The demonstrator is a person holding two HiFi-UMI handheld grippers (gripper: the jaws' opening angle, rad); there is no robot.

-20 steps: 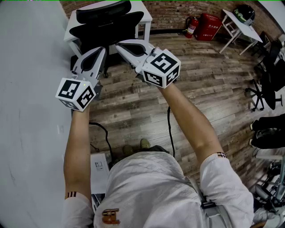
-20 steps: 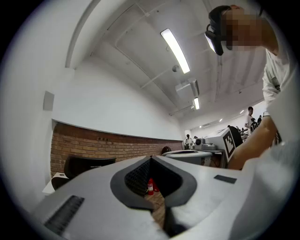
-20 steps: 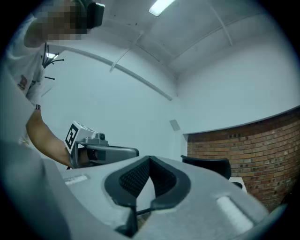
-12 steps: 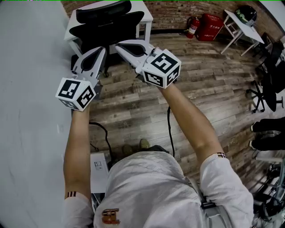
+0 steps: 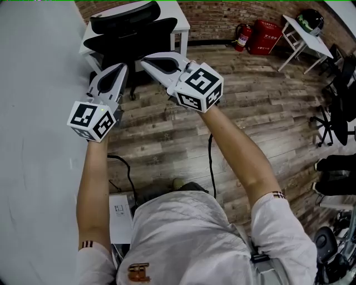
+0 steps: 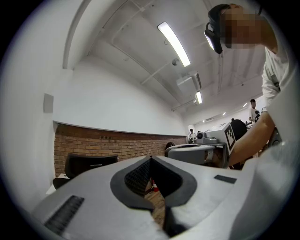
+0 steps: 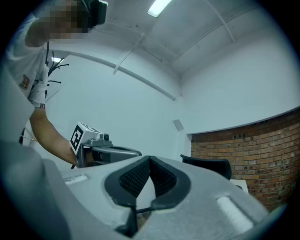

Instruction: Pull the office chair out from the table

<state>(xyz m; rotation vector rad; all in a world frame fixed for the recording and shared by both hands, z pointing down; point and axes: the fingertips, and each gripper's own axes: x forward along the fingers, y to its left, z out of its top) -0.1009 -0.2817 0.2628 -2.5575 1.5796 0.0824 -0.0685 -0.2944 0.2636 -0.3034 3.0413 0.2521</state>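
Observation:
The black office chair (image 5: 131, 32) stands at the top of the head view, tucked against a small white table (image 5: 180, 15). My left gripper (image 5: 120, 67) hovers just short of the chair's near left side. It is shut, with nothing between its jaws. My right gripper (image 5: 146, 59) is level with it on the right, tips close to the chair's backrest, also shut and empty. The left gripper view shows its closed tips (image 6: 151, 160) with the chair's backrest (image 6: 88, 165) beyond. In the right gripper view, the closed tips (image 7: 150, 159) sit left of the backrest (image 7: 209, 165).
A pale wall (image 5: 33, 139) runs along the left. Black cables (image 5: 211, 158) trail over the wood floor near the person's feet. A fire extinguisher (image 5: 241, 33) and a red box (image 5: 262, 32) stand by the brick wall. Another white table (image 5: 303, 34) and dark chairs (image 5: 338, 106) stand at the right.
Both grippers have drifted slightly left in the head view, still shut. The person's feet have shifted on the floor.

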